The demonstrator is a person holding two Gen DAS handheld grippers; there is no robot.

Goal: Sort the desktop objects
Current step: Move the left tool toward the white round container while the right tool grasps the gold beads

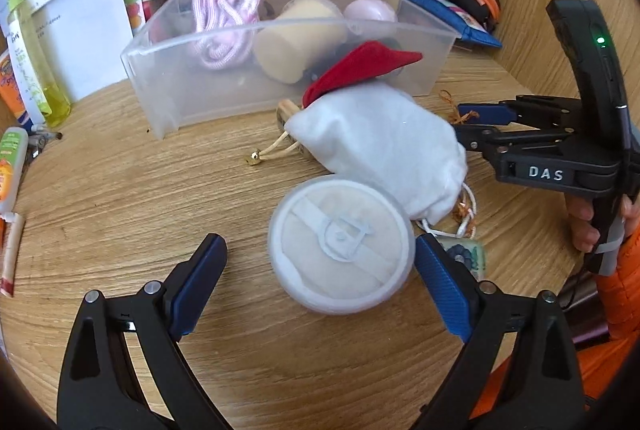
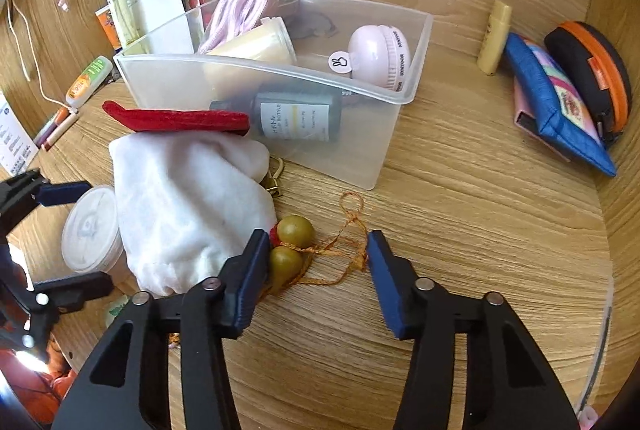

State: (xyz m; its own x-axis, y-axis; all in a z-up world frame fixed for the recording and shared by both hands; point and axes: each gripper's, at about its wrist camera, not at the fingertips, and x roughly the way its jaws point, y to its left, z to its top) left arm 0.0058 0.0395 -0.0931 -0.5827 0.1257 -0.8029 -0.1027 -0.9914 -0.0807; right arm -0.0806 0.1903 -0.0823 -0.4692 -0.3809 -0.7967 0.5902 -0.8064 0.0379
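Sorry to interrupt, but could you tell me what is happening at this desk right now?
A person is sorting desk clutter with a handheld gripper in each hand. The left gripper, jaws open, is straddling a round puff case on the wooden desk. The right gripper, jaws also open, is over a gourd charm with orange cord beside a white pouch. Nothing is gripped yet. Behind them, a clear bin already holds several items.

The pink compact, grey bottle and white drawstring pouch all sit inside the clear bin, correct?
Not quite. The white drawstring pouch lies on the desk in front of the clear bin, not inside it, as the right wrist view shows. The pink compact and grey bottle are inside.
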